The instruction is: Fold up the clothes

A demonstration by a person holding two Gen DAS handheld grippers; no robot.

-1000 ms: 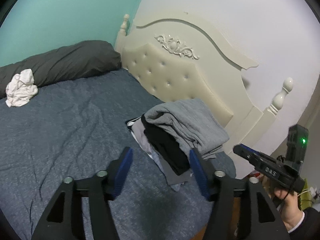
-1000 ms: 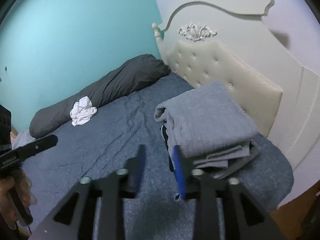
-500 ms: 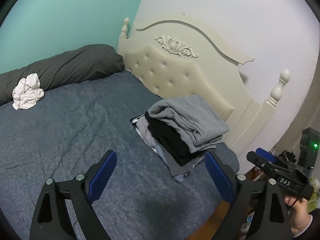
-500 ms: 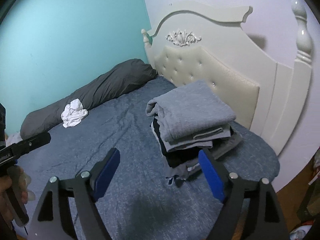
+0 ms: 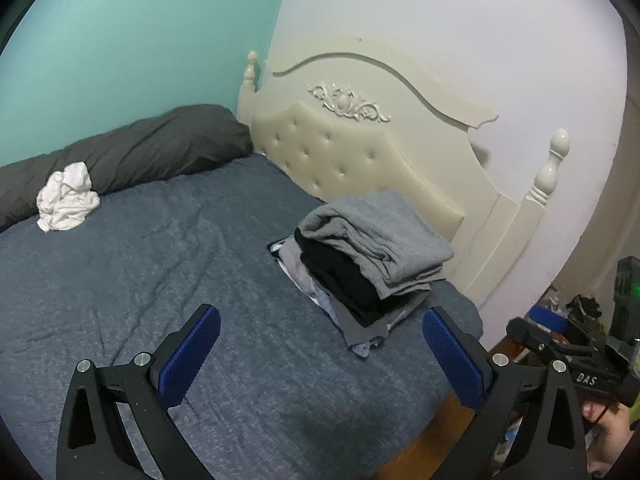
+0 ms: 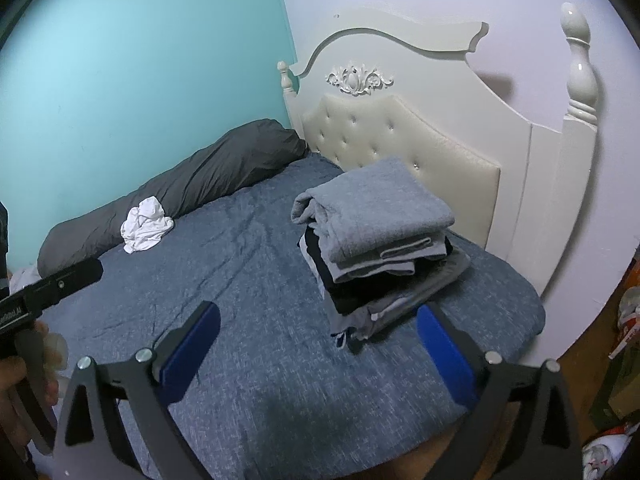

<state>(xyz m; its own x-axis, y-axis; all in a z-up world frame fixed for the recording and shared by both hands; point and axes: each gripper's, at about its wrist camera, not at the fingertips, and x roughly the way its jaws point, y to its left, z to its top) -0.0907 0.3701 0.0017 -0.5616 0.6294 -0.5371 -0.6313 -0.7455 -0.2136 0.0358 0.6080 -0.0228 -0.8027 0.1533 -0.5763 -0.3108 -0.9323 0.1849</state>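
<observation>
here, left wrist view: left gripper [image 5: 320, 346] jaws just opened wide, nothing between; folded stack [image 5: 370, 256] at the bed's [image 5: 140, 280] far right edge, open blue cover to its left; right gripper [image 5: 540, 322] reads "das"; right wrist view: right gripper [image 6: 318, 340] likewise just spread, empty; stack [image 6: 376, 236] ahead, white garment [image 6: 146, 230] far left.

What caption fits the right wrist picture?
Open right gripper, empty, faces folded clothes stack on bed; crumpled white garment waits.

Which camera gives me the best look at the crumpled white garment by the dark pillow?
The left wrist view: the white garment appears larger there, its folds clear. The right wrist view shows the same garment smaller and farther off, against the dark pillow.
</observation>
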